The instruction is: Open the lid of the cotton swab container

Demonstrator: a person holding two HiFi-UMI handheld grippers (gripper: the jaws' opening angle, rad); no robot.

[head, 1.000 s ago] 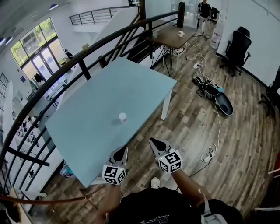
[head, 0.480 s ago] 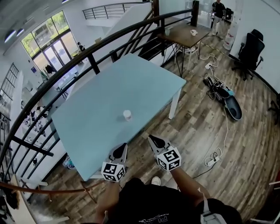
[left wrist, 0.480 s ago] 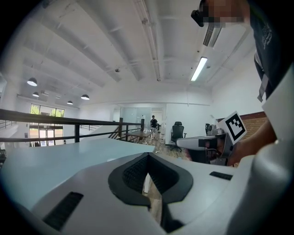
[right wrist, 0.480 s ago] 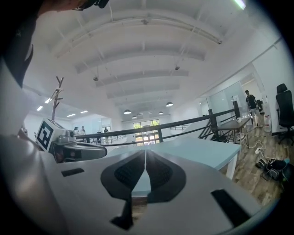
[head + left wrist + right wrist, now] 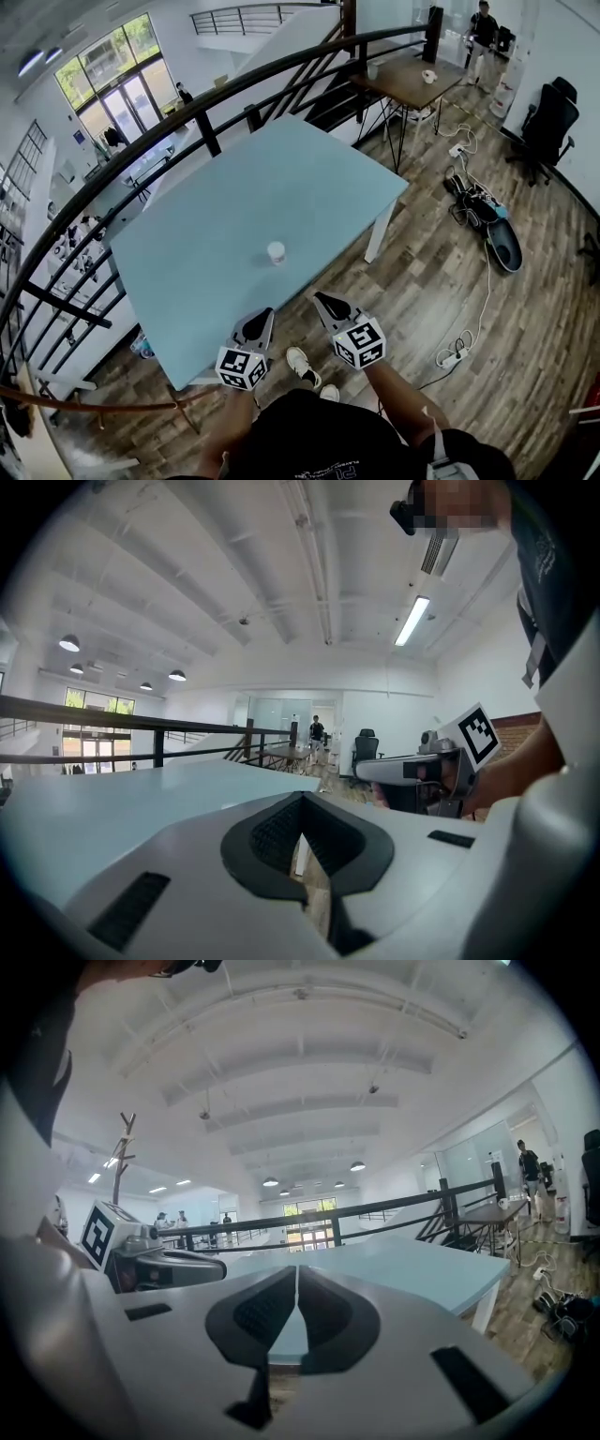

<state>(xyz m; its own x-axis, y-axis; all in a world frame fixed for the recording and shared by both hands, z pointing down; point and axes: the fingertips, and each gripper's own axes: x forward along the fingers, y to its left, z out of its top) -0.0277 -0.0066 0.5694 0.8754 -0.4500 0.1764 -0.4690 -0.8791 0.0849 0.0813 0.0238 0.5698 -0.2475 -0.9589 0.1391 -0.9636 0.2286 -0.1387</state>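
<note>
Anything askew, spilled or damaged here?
Nothing stands out. The small white cotton swab container stands upright, alone on the light blue table; the left gripper and right gripper hang short of that container, jaws together, empty.

This is an open-plan office on a mezzanine level. Ahead of the left tool [image 5: 262, 317] and the right tool [image 5: 322, 301] a pale blue bench [image 5: 234, 216] stands on a wood-plank floor [image 5: 525, 319]. Beyond it a black railing [image 5: 216, 103] guards the drop to a lower floor with glass entrance doors [image 5: 122, 80]. Far ahead and right of the right tool, a staircase [image 5: 323, 98] descends beside a brown bench [image 5: 412, 80], with a person [image 5: 483, 28] standing past it. A black office chair [image 5: 553, 122] sits further right. A power strip [image 5: 453, 354] with trailing cables lies on the floor right of the right tool. The white beamed ceiling [image 5: 234, 574] carries a strip light [image 5: 412, 621] and round lamps [image 5: 68, 644].
</note>
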